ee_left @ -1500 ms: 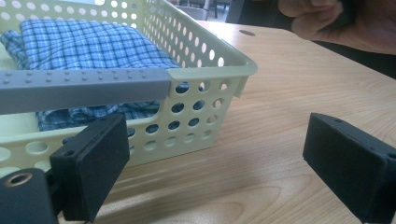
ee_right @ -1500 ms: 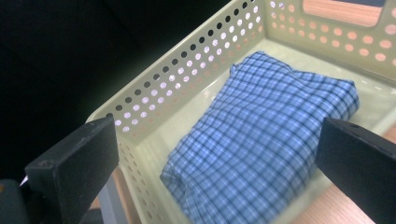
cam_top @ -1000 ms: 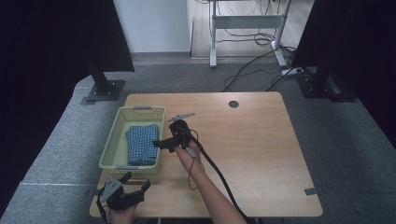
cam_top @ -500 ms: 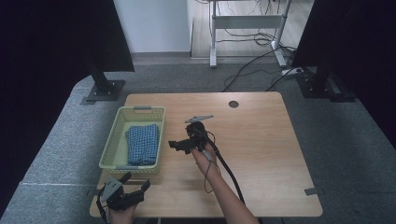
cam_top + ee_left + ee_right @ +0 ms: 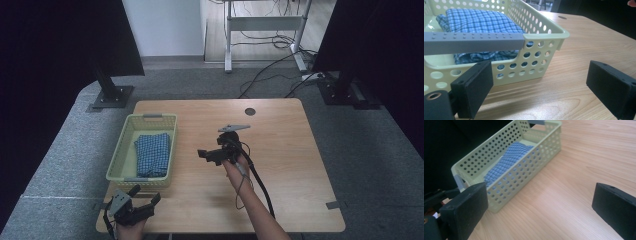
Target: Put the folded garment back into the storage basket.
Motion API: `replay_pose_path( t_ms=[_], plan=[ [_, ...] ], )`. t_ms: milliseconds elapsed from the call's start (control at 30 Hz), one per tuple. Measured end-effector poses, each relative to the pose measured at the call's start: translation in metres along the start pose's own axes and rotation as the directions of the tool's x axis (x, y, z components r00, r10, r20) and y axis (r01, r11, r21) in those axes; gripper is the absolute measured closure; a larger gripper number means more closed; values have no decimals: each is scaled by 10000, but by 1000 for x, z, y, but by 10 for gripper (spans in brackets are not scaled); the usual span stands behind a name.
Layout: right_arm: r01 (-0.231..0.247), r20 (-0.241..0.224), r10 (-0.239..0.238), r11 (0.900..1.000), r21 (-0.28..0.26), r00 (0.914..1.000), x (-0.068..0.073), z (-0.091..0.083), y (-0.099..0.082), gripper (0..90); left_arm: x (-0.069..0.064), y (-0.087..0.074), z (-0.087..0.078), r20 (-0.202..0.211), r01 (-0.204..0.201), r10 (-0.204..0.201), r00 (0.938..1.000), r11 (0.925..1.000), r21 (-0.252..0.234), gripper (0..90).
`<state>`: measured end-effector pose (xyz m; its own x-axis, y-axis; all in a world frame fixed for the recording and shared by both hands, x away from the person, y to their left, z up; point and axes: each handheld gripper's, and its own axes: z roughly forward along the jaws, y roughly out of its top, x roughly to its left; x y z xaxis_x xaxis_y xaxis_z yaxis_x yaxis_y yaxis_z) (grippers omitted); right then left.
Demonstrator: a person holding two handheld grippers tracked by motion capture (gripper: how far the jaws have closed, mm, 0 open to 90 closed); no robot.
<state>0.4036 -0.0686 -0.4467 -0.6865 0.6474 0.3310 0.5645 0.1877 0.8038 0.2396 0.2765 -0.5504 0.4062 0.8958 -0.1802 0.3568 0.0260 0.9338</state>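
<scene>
Folded checked cloth (image 5: 153, 153) lying inside the basket (image 5: 120, 150) on the desk (image 5: 300, 165), soft, light and likely to sag, best pinched at a folded edge; right tongs (image 5: 207, 156) and left tongs (image 5: 145, 197) both released, beside the basket.

The basket (image 5: 116, 161) is pale yellow-green with grey handles, dotted with round holes. The cloth (image 5: 153, 153) is blue-and-white check. The table (image 5: 295, 150) is light wood grain; both grippers' pads (image 5: 472, 87) are black.

text: none legible | labels: none | numbers: none
</scene>
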Motion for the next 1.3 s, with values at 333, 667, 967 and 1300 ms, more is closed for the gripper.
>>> replay_pose_path(
  t_ms=[333, 667, 967, 1300],
  plan=[
    [-230, 393, 248, 9987, -447, 9989, -23, -38, -14, 2, 1, 0, 0, -13, 1, -1, 10000, 10000, 10, 70],
    [-491, 592, 555, 9933, -1042, 9967, -40, -70, -31, 1, 2, -1, -1, -98, 88, -88, 9999, 10000, -24, 70],
    [-912, 917, 1076, 9817, -1671, 9900, -57, -102, -50, 0, 1, -1, -1, -74, 144, -144, 9999, 9999, -4, 70],
    [-1070, 1098, 1301, 9750, -1949, 9854, -75, -128, -76, 0, 1, -2, -1, -105, 153, -153, 9998, 9999, 36, 70]
  ],
)
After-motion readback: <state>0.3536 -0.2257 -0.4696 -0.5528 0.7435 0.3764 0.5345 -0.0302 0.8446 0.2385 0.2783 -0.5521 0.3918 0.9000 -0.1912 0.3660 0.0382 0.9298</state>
